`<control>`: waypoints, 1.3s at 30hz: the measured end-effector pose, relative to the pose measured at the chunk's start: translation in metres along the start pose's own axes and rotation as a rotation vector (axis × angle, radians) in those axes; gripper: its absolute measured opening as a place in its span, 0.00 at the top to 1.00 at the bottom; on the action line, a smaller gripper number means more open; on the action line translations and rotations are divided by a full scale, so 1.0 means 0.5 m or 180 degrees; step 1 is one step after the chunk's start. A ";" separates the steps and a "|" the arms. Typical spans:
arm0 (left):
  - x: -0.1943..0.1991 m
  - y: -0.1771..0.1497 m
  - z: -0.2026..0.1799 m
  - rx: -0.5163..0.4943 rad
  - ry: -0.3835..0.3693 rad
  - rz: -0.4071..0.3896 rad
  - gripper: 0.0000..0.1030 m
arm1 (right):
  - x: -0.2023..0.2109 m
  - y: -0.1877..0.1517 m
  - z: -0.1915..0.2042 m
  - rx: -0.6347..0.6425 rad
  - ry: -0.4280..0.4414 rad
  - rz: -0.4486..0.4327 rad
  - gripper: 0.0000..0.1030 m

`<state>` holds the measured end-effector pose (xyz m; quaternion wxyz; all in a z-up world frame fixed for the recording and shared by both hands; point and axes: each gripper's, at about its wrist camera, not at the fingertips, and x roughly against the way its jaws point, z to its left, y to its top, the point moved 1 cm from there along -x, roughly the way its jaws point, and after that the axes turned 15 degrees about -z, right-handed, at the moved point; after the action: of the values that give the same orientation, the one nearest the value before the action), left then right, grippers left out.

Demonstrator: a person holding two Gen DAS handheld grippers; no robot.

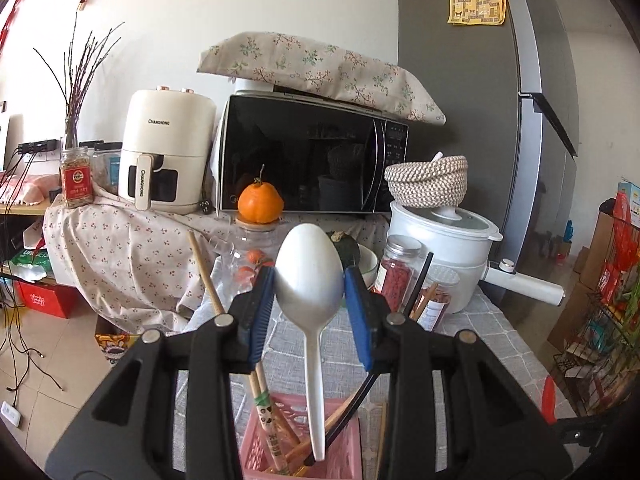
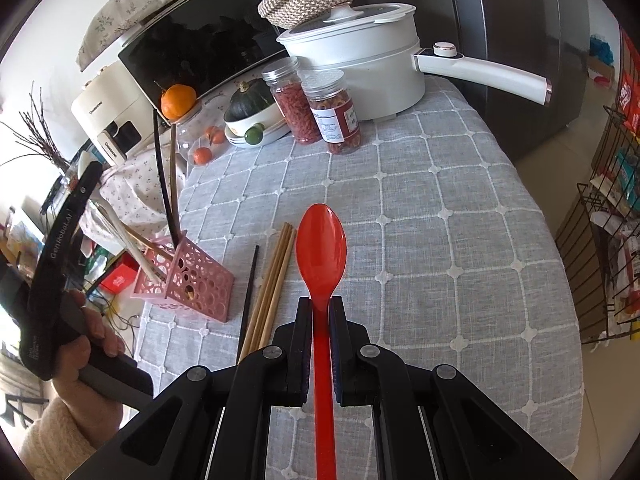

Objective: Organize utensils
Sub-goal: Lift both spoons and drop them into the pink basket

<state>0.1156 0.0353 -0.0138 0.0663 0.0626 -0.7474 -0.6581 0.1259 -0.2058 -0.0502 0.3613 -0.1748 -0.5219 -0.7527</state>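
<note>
Your right gripper (image 2: 320,304) sits at the bottom centre of its view, tilted down toward the table, jaws clamped on the handle of the red spoon (image 2: 321,246), whose bowl points up the frame over the grey checked tablecloth (image 2: 440,208). Just left of the spoon, a bundle of wooden chopsticks (image 2: 272,280) and one black chopstick (image 2: 249,292) lie on the cloth. Further left stands the pink basket (image 2: 188,276), already holding several utensils. Your left hand (image 2: 86,332) grips its tool at the left edge. In the left view, your left gripper (image 1: 309,280) points nearly level, blue pads pressed on the bowl of the white spoon (image 1: 309,272), its handle reaching down into the basket. Beyond stand two jars (image 2: 316,108), a white pot (image 2: 360,60) and the microwave (image 1: 312,156).
</note>
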 end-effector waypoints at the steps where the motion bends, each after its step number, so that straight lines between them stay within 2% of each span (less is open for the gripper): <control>1: -0.003 -0.003 0.002 0.0018 -0.0008 0.0062 0.63 | 0.003 0.001 0.001 -0.0007 0.0005 -0.0032 0.92; 4: -0.010 -0.008 0.003 0.0042 -0.0012 0.0317 0.54 | 0.013 0.010 0.008 -0.0038 0.0039 -0.0167 0.92; 7: -0.004 -0.004 0.008 0.0043 -0.0067 0.0558 0.52 | 0.025 0.021 0.023 -0.0079 0.0101 -0.0355 0.92; 10: 0.008 0.009 0.023 0.0041 -0.0130 0.0742 0.42 | 0.037 0.032 0.048 -0.0103 0.0185 -0.0570 0.92; 13: 0.021 0.021 0.050 0.0076 -0.0153 0.0946 0.37 | 0.045 0.037 0.082 -0.0087 0.0255 -0.0774 0.92; 15: 0.024 0.023 0.070 0.0086 -0.0124 0.1133 0.36 | 0.046 0.038 0.107 -0.0064 0.0279 -0.0890 0.92; 18: 0.024 0.012 0.103 0.0080 -0.0037 0.1548 0.33 | 0.043 0.040 0.146 -0.0064 0.0327 -0.1038 0.92; 21: 0.026 -0.008 0.138 0.0168 -0.0065 0.1869 0.31 | 0.041 0.048 0.178 -0.0151 0.0343 -0.1203 0.92; 26: 0.026 -0.038 0.186 0.0213 -0.0032 0.2215 0.31 | 0.038 0.065 0.260 0.0019 0.0247 -0.1604 0.92; 31: 0.025 -0.038 0.225 0.0397 0.0014 0.2313 0.31 | -0.003 0.068 0.315 -0.0058 0.0250 -0.1784 0.92; 39: 0.020 -0.036 0.250 0.0514 0.0040 0.2305 0.30 | -0.042 0.055 0.375 0.0261 0.0078 -0.2174 0.92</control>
<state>0.0830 0.1530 -0.0473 0.2943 -0.1969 -0.7701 -0.5305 0.1388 -0.0325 0.0283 0.1015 0.0338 -0.5757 -0.8106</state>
